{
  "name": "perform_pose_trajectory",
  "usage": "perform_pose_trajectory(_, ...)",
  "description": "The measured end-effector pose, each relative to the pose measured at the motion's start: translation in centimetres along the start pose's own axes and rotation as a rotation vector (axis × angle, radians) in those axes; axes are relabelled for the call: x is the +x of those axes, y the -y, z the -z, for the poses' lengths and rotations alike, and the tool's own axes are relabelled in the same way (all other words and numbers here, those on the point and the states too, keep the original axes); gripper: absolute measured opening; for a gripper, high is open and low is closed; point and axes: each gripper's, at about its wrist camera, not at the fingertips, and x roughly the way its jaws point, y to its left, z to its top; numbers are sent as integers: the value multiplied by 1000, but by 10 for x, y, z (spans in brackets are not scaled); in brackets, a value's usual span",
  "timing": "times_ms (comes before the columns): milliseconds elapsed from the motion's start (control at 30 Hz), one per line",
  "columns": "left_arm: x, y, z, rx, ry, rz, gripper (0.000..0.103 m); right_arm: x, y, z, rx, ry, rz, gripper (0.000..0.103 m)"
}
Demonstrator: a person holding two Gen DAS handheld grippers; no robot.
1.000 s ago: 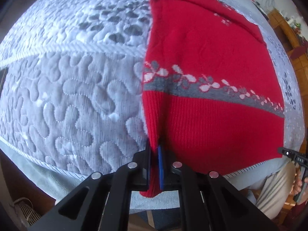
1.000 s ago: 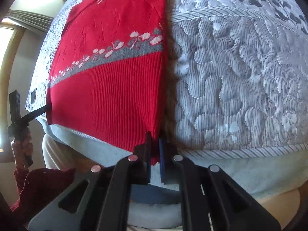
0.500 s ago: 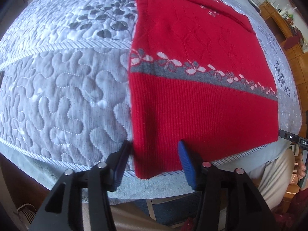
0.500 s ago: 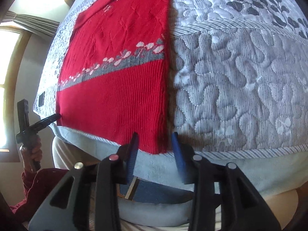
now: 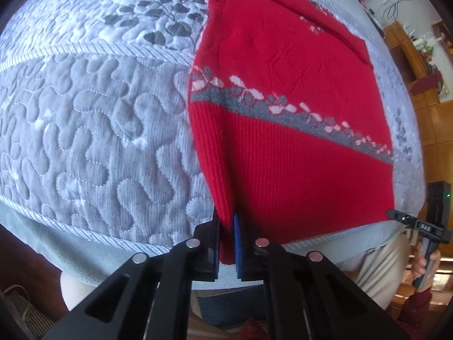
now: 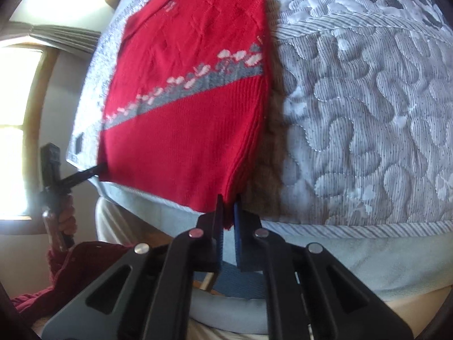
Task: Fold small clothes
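Observation:
A red knit sweater (image 5: 288, 153) with a grey and white flower band lies on a grey quilted bed cover (image 5: 85, 119). My left gripper (image 5: 226, 240) is shut on the sweater's near left hem corner, which is pulled up into a ridge. The right gripper shows at the far right of this view (image 5: 396, 215) at the other hem corner. In the right wrist view the sweater (image 6: 184, 130) has its near right hem corner pinched in my shut right gripper (image 6: 228, 221). The left gripper (image 6: 96, 168) touches the far hem corner there.
The quilt's piped front edge (image 6: 354, 226) runs just ahead of the grippers, with a pale blue bed side below. Wooden furniture (image 5: 419, 65) stands at the far right. A bright window (image 6: 14, 130) is at the left.
Both grippers were open around the hem corners half a second ago. Both have now shut on the corners and lifted the fabric slightly.

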Motion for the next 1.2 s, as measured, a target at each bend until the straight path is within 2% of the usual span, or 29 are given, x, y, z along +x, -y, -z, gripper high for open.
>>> perform_pose_trajectory(133,-24,-10,-13,-24,29,65,8,-25,0,-10,26,49,-103,4)
perform_pose_trajectory(200,-36,-11,-27,-34,47,107,8,-37,-4,-21,25,72,-123,4)
perform_pose_trajectory(300,-49,-6,-57,-16,84,91,8,-54,-14,-50,-2,101,-80,4)
perform_pose_trajectory(467,-45,5,-112,1,103,49,8,-65,-19,-114,-18,108,9,4)
perform_pose_trajectory(633,-28,10,-160,5,105,-6,8,-56,-11,-174,1,96,66,4)
perform_pose_trajectory(800,-6,1,-193,-21,75,-32,9,-40,4,-210,34,66,82,4)
perform_pose_trajectory(867,2,-4,-202,-39,67,-51,16,-31,9,-223,50,56,91,5)
perform_pose_trajectory(900,5,-7,-206,-42,73,-69,19,-28,11,-228,57,55,95,8)
perform_pose_trajectory(967,7,-11,-212,-45,85,-104,43,-29,20,-236,66,80,144,26)
perform_pose_trajectory(1000,5,-14,-213,-53,92,-115,48,-32,24,-239,71,95,158,48)
perform_pose_trajectory(1033,1,-21,-214,-68,106,-126,49,-36,29,-240,78,120,166,53)
perform_pose_trajectory(1133,-15,-35,-214,-89,152,-198,49,-46,37,-239,77,141,127,44)
perform_pose_trajectory(1200,-27,-39,-211,-77,186,-216,49,-52,35,-236,47,153,107,44)
